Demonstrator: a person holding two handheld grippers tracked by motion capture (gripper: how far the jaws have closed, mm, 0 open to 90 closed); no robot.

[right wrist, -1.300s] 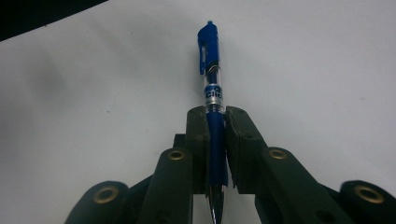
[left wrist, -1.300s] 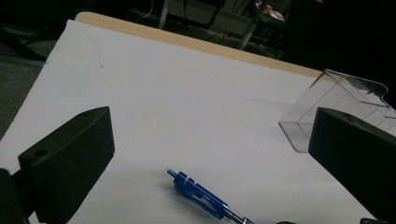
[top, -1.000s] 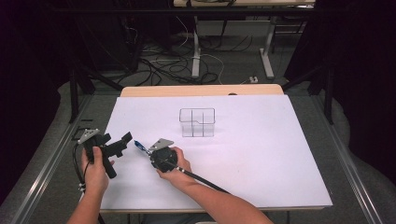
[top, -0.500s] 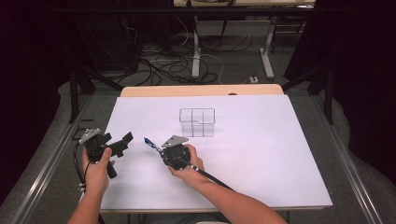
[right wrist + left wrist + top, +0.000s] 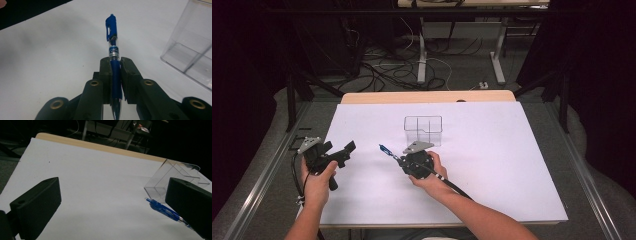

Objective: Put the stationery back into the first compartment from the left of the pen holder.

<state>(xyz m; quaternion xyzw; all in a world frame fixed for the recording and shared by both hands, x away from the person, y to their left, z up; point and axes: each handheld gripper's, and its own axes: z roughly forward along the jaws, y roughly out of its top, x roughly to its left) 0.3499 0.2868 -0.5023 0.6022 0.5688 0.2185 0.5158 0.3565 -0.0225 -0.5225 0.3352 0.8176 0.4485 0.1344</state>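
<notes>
A blue click pen (image 5: pixel 113 47) sticks out from between the jaws of my right gripper (image 5: pixel 115 65), which is shut on its barrel. In the high view this gripper (image 5: pixel 399 159) is just left of centre, and the pen (image 5: pixel 385 149) points left, off the sheet. A clear plastic box (image 5: pixel 423 130) with inner dividers stands just behind it, seen also as a clear box (image 5: pixel 192 47) to the right. My left gripper (image 5: pixel 337 152) stays at the left side of the sheet, open and with nothing in it. Its black pads (image 5: pixel 37 207) frame the pen (image 5: pixel 162 209) and the clear box (image 5: pixel 172 176).
A white sheet (image 5: pixel 492 170) covers the wooden table (image 5: pixel 427 97). Metal rails (image 5: pixel 262 170) run along both sides. Cables and table legs lie on the dark floor (image 5: pixel 412 60) behind. A black cable (image 5: pixel 452 185) trails from my right gripper along the forearm.
My right gripper has carried the pen rightward and slightly up, closer to the clear box. The left gripper has stayed where it was.
</notes>
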